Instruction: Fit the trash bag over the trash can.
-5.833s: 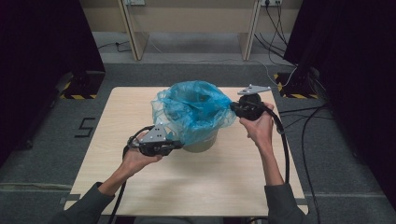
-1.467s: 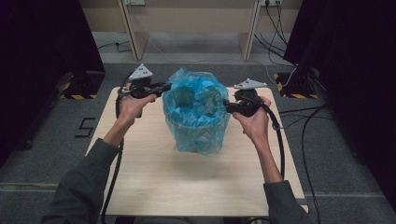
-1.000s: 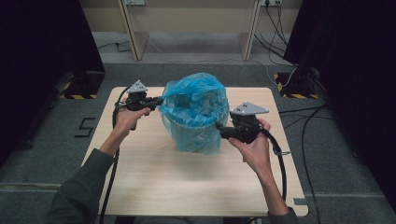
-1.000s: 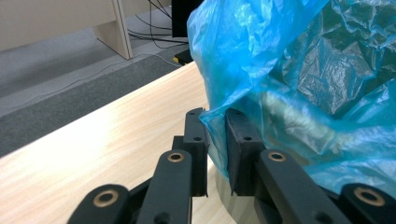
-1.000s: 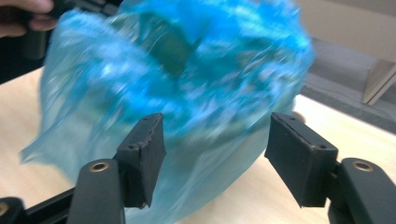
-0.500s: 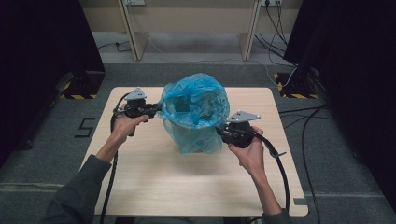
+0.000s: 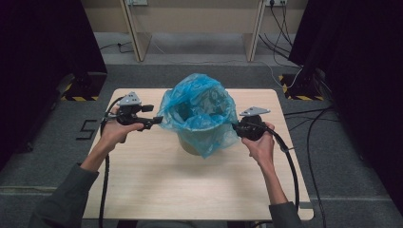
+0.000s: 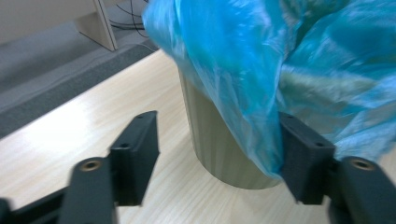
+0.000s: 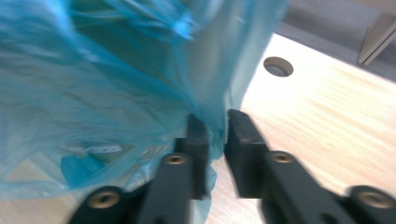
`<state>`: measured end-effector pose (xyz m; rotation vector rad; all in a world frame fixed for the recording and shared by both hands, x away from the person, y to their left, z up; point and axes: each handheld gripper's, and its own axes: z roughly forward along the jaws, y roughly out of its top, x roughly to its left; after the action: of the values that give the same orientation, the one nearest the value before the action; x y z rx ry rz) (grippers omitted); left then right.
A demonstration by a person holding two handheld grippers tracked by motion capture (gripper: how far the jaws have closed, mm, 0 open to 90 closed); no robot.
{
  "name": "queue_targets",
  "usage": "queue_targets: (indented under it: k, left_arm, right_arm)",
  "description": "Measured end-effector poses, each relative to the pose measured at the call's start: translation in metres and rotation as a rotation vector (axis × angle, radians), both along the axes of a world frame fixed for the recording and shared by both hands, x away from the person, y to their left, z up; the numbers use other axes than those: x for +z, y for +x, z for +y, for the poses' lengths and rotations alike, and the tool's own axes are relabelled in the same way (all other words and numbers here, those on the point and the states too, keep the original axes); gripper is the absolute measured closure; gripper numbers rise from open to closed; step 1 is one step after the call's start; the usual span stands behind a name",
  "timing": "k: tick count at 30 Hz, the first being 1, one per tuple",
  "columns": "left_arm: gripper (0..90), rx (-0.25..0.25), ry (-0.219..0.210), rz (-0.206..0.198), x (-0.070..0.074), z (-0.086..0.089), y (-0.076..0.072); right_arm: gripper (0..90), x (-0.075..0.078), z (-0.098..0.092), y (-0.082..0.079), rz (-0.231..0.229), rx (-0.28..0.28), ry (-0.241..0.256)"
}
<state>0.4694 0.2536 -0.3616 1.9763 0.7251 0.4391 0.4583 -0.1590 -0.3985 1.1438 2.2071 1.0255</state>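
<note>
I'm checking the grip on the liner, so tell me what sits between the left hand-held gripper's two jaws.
In the left gripper view, the left hand-held gripper stands open; between its jaws stand the beige bin and the blue bag's draped edge, on the table.

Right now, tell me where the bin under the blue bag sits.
In the high view the bin stands near the table's middle, draped by the blue bag, between the left gripper and right gripper.

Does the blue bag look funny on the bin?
Yes. The blue bag billows loosely above the beige bin instead of fitting it snugly; its lower edge hangs unevenly, pinched by the right gripper.
</note>
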Motion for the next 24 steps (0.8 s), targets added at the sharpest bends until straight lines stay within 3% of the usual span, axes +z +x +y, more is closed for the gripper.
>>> queue_targets:
  k: [2, 4, 9, 11, 13, 15, 17, 19, 22, 24]
  left_arm:
    - [28.7, -0.004, 0.005, -0.030, 0.011, -0.001, -0.005]
    - [27.1, -0.007, -0.004, -0.053, 0.020, -0.006, -0.007]
    - [26.5, -0.004, 0.006, -0.119, 0.035, -0.027, 0.001]
    - [27.3, -0.009, 0.040, -0.152, 0.038, -0.041, 0.010]
    - [34.2, -0.020, 0.070, -0.181, 0.038, -0.052, 0.019]
    - [45.8, -0.026, 0.076, -0.175, 0.037, -0.060, 0.031]
    - [53.0, 0.018, 0.111, -0.192, 0.037, -0.062, 0.041]
    - [59.4, 0.041, 0.115, -0.206, 0.037, -0.061, 0.049]
    - [68.7, 0.083, 0.142, -0.211, 0.035, -0.054, 0.063]
    - [73.5, 0.110, 0.091, -0.167, 0.029, -0.045, 0.075]
  right_arm:
    - [52.3, 0.005, -0.003, -0.003, 0.008, -0.022, 0.020]
    - [44.4, 0.017, -0.007, -0.014, -0.016, -0.044, 0.047]
    - [36.9, 0.045, -0.013, -0.032, -0.067, -0.034, 0.099]
    - [35.0, 0.056, -0.012, -0.035, -0.099, -0.036, 0.110]
    - [34.2, 0.064, -0.008, -0.034, -0.124, -0.034, 0.153]
    - [34.6, 0.068, -0.001, -0.029, -0.134, -0.030, 0.163]
    - [34.9, 0.067, 0.006, -0.020, -0.112, -0.028, 0.189]
    - [34.8, 0.063, 0.012, -0.009, -0.084, -0.019, 0.209]
    - [35.0, 0.059, 0.016, 0.001, -0.068, -0.036, 0.200]
    - [37.5, 0.057, 0.016, 0.006, -0.060, -0.045, 0.195]
